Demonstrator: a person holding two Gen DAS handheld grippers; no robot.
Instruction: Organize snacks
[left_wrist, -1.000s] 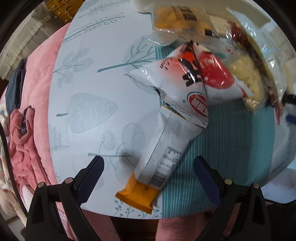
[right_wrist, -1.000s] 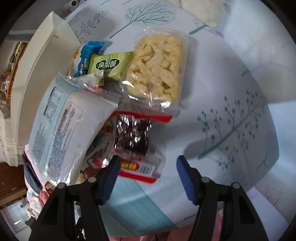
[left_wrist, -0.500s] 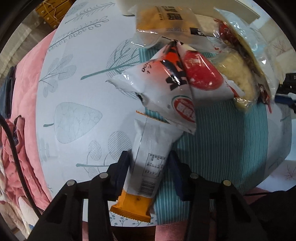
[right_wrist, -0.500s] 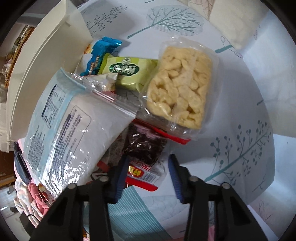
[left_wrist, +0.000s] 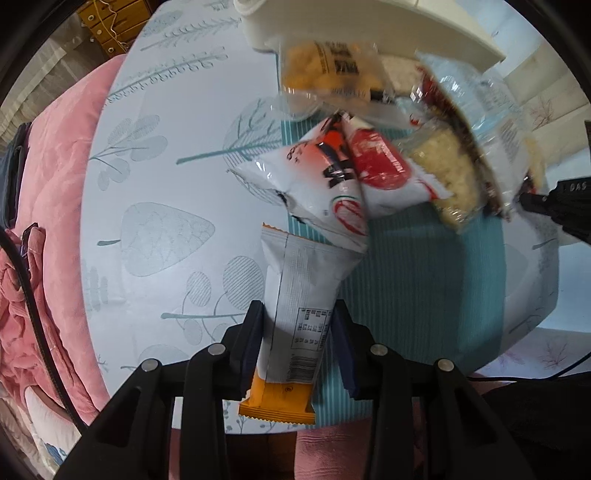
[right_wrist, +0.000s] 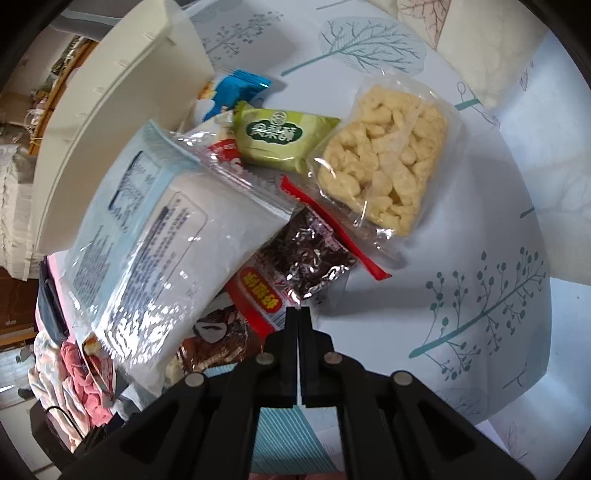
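Clamping both: left gripper (left_wrist: 297, 328) pinches orange-ended packet (left_wrist: 295, 310) mid-body to lift clear; right gripper (right_wrist: 297, 314) nips dark snack pack (right_wrist: 310, 254) by its seal edge.

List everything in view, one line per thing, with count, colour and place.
Orange-ended packet: one, white and orange, gripped in left claw.
Red-and-white bags: two, beyond that packet.
Puffed-snack pack: one, clear, pale yellow pieces, on the tablecloth.
Green pastry packet: one, beside it.
Blue packet: one, near the tray.
Large clear bag: one, whitish, atop the pile.
Dark snack packet: one, red-trimmed, pinched by right claw.
Tray: one, cream, pile's far side.
Tablecloth: one, white, teal prints.
Left claw: shut on packet.
Right claw: shut.
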